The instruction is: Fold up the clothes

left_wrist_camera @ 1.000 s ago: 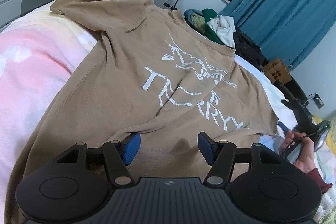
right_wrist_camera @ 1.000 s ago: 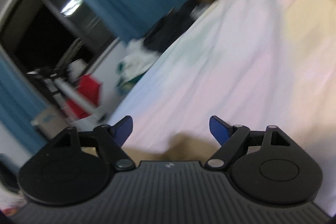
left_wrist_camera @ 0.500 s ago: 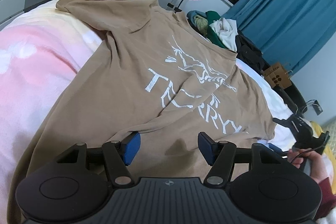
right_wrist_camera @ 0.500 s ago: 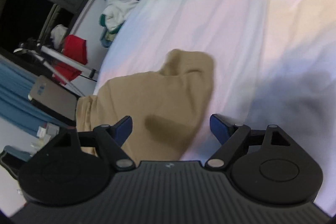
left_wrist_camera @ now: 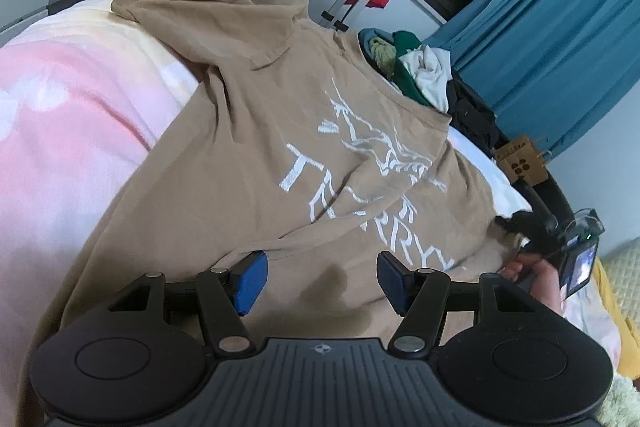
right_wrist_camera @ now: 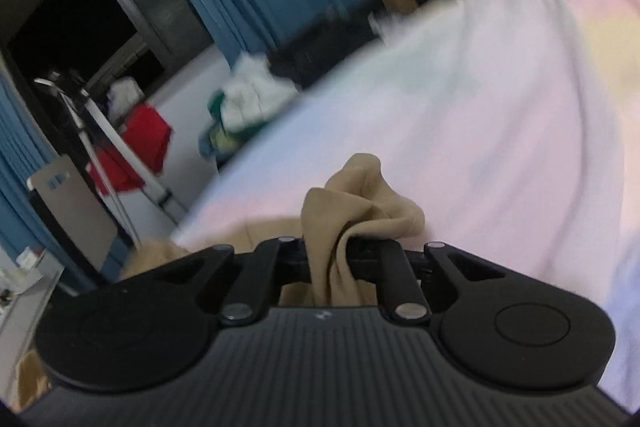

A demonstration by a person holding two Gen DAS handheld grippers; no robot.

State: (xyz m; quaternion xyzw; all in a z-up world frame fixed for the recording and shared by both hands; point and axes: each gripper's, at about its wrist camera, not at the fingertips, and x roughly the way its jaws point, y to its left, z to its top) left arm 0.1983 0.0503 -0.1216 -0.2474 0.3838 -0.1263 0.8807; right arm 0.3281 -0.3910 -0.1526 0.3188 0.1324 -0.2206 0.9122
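1. Bedroom: pastel bedspread (left_wrist_camera: 60, 131) w/ tan T-shirt (left_wrist_camera: 256, 155) spread on it, print side up; blue curtains (left_wrist_camera: 540, 39) and a clothes pile (left_wrist_camera: 416, 71) beyond the shirt's collar end.
2. Change: right gripper (right_wrist_camera: 340, 251), wide open w/ nothing in it a second ago, is now closing. Jaws pinch a bunched fold of the shirt (right_wrist_camera: 360, 203); cloth sticks up past the tips. Frame blurred, so hand likely in motion.
3. Seen from left wrist view, right gripper (left_wrist_camera: 520, 223) sits at the shirt's right edge, near the print.
4. Left gripper (left_wrist_camera: 318, 277) unchanged: roughly half open, holds nothing, hovers over the shirt's hem end.
5. Judgement: grasp step done on right side; fold itself not begun. Next likely carries that edge across toward the shirt's middle. Risk: small pinch may slip.
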